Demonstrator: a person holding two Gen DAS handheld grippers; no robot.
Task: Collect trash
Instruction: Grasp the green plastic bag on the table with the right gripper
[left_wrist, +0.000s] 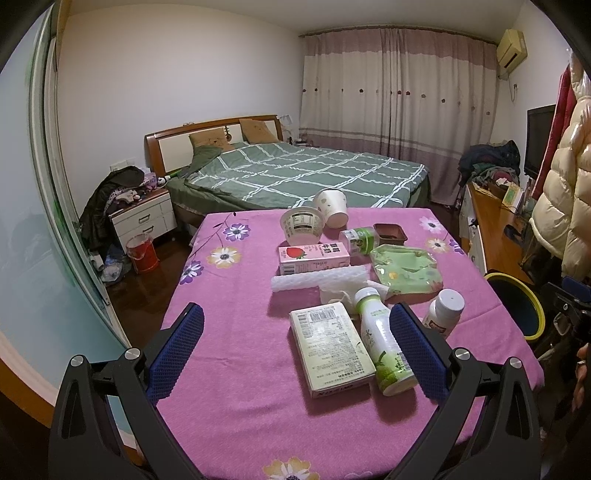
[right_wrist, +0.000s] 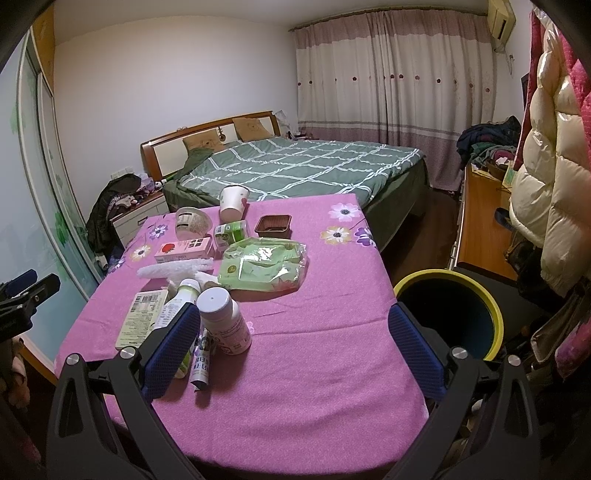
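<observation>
Left wrist view: my left gripper (left_wrist: 295, 354) hangs spread and empty around carton (left_wrist: 328, 347) and bottle (left_wrist: 386, 350). Right gripper (right_wrist: 293, 350) gapes empty; bin (right_wrist: 448, 314) at 2 o'clock. Risk: closing may pinch both items, rolling the bottle off the tabletop (right_wrist: 314, 387).

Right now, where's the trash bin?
The trash bin stands on the floor off the table's right edge, beside the right gripper; the left wrist view shows it far right.

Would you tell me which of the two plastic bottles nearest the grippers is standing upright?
The short white-capped bottle with the pink label stands upright. The taller green-and-white drink bottle beside it lies on its side next to the flat carton.
</observation>
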